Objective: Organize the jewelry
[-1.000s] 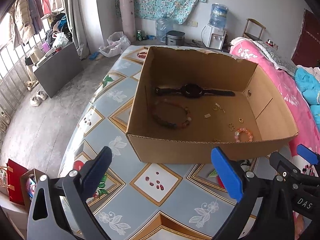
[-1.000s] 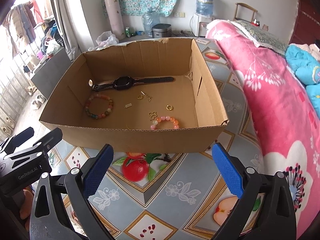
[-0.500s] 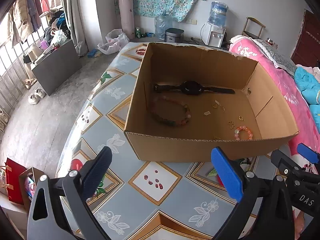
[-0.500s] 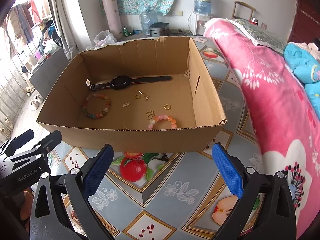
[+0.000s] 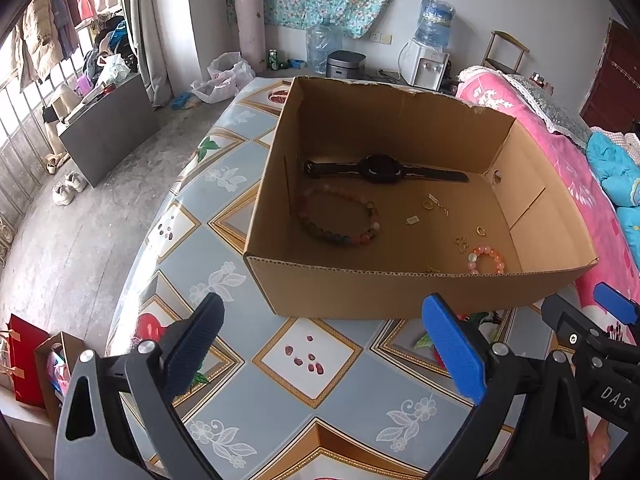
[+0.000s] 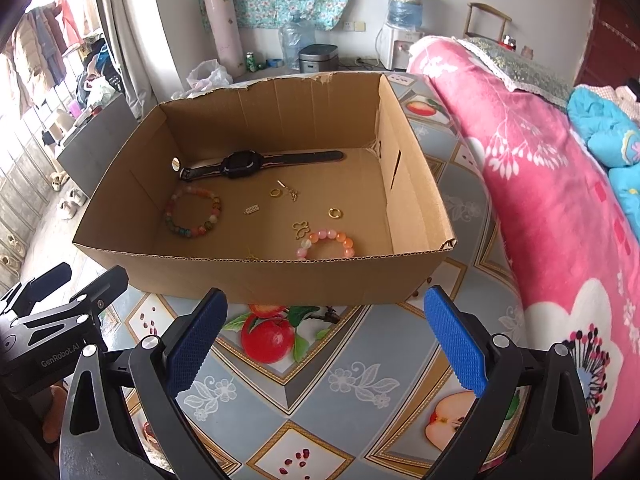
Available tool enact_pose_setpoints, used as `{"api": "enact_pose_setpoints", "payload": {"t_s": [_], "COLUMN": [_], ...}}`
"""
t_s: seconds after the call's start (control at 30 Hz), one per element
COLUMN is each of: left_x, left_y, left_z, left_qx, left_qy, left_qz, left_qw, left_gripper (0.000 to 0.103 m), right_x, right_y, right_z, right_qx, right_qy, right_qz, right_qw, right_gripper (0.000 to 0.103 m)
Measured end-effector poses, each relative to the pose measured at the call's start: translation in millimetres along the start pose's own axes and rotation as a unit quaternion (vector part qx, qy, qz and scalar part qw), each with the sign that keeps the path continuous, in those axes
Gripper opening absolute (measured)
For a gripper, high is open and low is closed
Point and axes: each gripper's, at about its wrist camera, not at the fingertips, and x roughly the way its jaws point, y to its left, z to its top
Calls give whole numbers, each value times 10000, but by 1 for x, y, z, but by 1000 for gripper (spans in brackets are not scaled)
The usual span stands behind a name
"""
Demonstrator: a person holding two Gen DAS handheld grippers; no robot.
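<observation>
An open cardboard box point(image 5: 400, 292) point(image 6: 256, 276) stands on the patterned table. Inside lie a black watch point(image 5: 380, 170) point(image 6: 240, 165), a multicoloured bead bracelet point(image 5: 340, 220) point(image 6: 192, 212), a pink bead bracelet point(image 5: 486, 260) point(image 6: 326, 242), gold rings point(image 6: 335, 212) point(image 5: 481, 231) and small gold pieces point(image 6: 252, 209). My left gripper point(image 5: 324, 344) is open and empty, in front of the box's near wall. My right gripper point(image 6: 326, 332) is open and empty, also in front of the box. Each gripper shows at the edge of the other's view.
The table point(image 6: 344, 376) has a fruit-and-flower cloth and drops off at the left edge point(image 5: 132, 280). A pink bed cover point(image 6: 540, 200) lies along the right. A water dispenser point(image 5: 428, 52), bottles and bags stand on the floor beyond.
Both grippers have drawn back slightly and risen, so the box sits a little farther and more of its floor shows. The jewelry has not moved.
</observation>
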Motion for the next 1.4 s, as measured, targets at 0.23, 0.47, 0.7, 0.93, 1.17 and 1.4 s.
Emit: {"api": "enact_pose_setpoints", "payload": {"t_s": [0.23,0.47,0.7,0.93,1.17,1.4], "left_x": [0,2,2,2,2,2], "left_y": [0,0,-1,-1,-2,-2], "left_z": [0,0,0,0,0,0], "left_qx": [4,25,36,40,43,37], "left_qy": [5,34,34,37,41,34], "left_qz": [6,20,24,25,23,26], "left_qw": [10000,10000,10000,10000,10000,10000], "left_gripper": [98,98,98,97,97,97], "right_x": [1,1,2,2,3,3], "right_y": [-1,1,0,0,0,1], "right_z": [0,-1,-1,-1,-1,-2], "right_qx": [12,-27,2,10,20,1], "right_qy": [12,-9,11,9,16,13], "right_qz": [4,-33,-27,-21,-19,-15], "right_qw": [10000,10000,10000,10000,10000,10000], "right_gripper": [95,95,95,95,95,95]}}
